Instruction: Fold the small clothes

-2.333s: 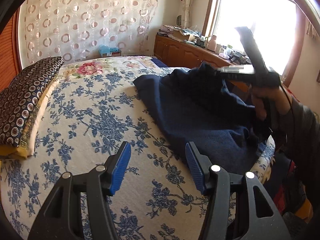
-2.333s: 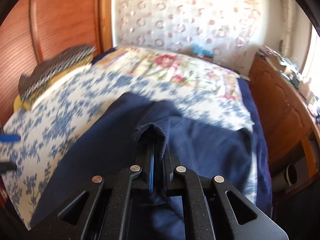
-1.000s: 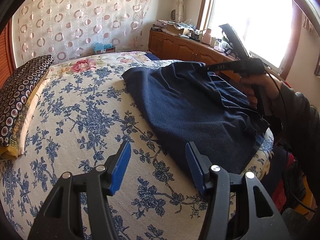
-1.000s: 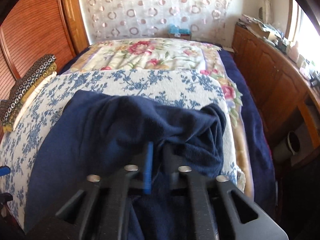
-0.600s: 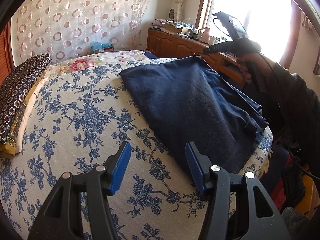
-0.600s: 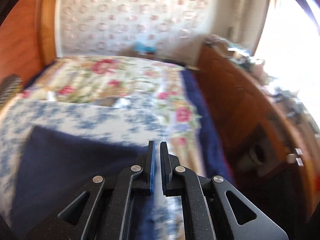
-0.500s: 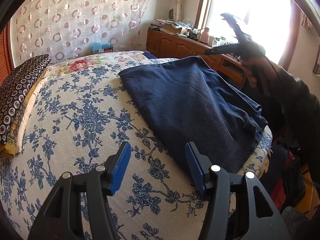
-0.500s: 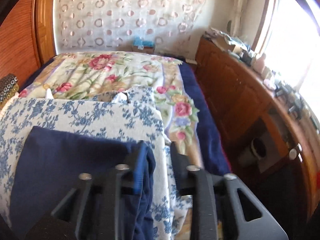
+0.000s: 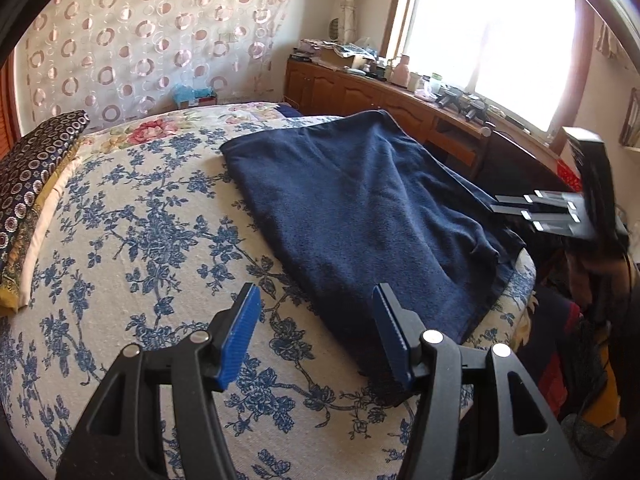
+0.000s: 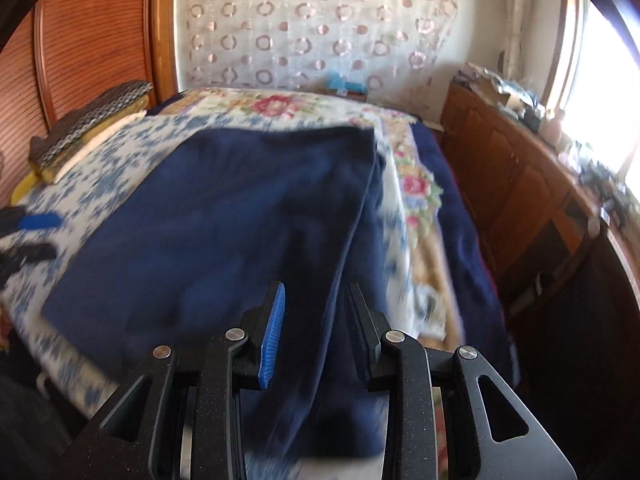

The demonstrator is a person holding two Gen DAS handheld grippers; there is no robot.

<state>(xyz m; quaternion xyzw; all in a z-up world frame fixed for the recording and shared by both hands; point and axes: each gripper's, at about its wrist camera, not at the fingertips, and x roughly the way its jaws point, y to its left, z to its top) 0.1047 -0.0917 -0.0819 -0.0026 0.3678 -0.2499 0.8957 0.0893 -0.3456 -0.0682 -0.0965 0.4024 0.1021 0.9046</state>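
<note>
I see the navy garment lying flat on the floral bedspread toward the bed's right edge, seemingly folded over once, so I judge at least one more fold is left. My left gripper hovers near its near-left corner, fingers apart and empty. My right gripper has just been opening, fingers apart above the cloth's right edge, gripping nothing.

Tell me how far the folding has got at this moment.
Done: the navy garment lies spread on the floral bedspread, its right edge doubled over. In hand: nothing; the left gripper is open over the bedspread, and the right gripper has just been opening, cloth below unpinched. Left: the remaining folds into a compact bundle.
</note>
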